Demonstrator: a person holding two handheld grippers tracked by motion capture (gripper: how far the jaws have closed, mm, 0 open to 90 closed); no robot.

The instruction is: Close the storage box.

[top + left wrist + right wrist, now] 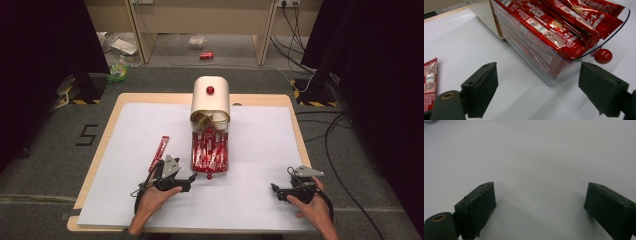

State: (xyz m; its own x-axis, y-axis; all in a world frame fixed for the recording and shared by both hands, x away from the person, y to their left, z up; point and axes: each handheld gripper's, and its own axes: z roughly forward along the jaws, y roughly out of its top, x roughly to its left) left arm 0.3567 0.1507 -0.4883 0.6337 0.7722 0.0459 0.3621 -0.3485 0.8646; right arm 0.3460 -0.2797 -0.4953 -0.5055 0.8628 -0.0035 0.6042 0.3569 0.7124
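Holding red coffee sachets [549,27], the clear drawer [564,71] stands pulled out.

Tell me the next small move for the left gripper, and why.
Probably ease the left gripper forward toward the red knob on the clear drawer. Its jaws stand open and empty just short of it, and the drawer, full of red sachets, is pulled out.

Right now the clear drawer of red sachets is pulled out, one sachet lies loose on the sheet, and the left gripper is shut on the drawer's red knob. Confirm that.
Not quite. The left gripper is open, its jaws spread wide with nothing between them, short of the red knob, as the left gripper view shows. The clear drawer is pulled out, and one loose sachet lies on the sheet.
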